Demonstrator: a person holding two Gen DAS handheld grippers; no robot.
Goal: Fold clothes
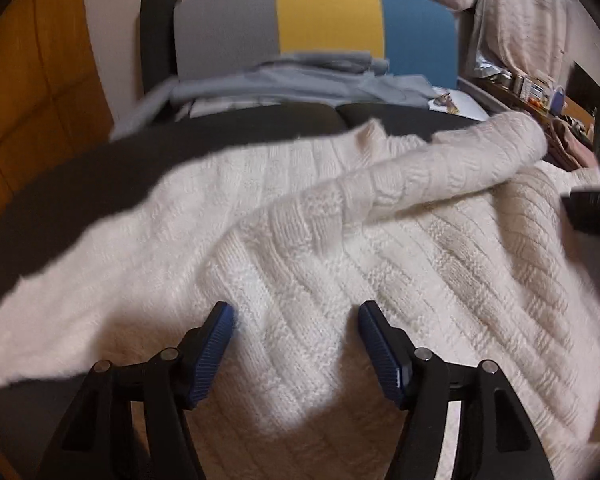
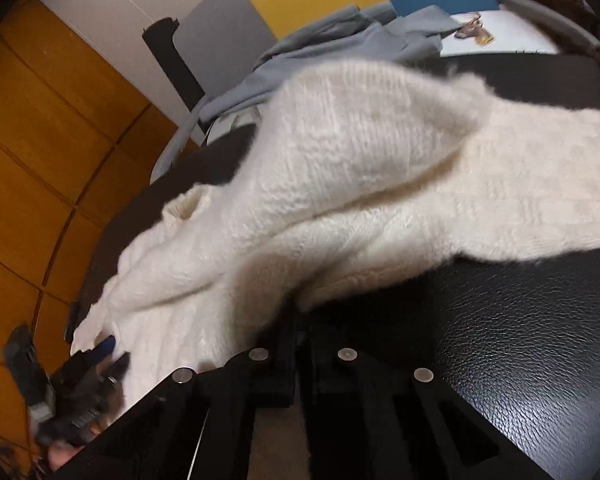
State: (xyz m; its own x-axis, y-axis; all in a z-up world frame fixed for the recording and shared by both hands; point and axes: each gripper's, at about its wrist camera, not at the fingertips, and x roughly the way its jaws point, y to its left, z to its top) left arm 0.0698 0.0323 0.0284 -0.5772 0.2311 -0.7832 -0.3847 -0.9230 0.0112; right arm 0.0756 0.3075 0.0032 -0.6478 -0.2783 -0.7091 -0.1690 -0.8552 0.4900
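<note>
A white knitted sweater (image 1: 340, 248) lies spread on a black leather surface (image 1: 100, 172). One sleeve (image 1: 440, 168) is folded across its body. My left gripper (image 1: 298, 320) hovers open just over the sweater's near part, blue pads (image 1: 216, 340) wide apart with nothing between them. In the right wrist view the sweater (image 2: 340, 160) is lifted in a bunched fold, and my right gripper (image 2: 296, 320) is shut on its edge, fingertips hidden under the cloth. The left gripper (image 2: 110, 350) shows at the lower left on the sweater's far edge. The right gripper (image 1: 592, 208) is a dark blur at the right edge.
A pile of grey clothes (image 1: 284, 80) lies at the back against a grey, yellow and blue panel (image 1: 324, 16). Orange wooden boards (image 1: 32, 100) are on the left. A cluttered shelf (image 1: 540, 88) stands at the right. Bare black leather (image 2: 520, 340) lies right of the sweater.
</note>
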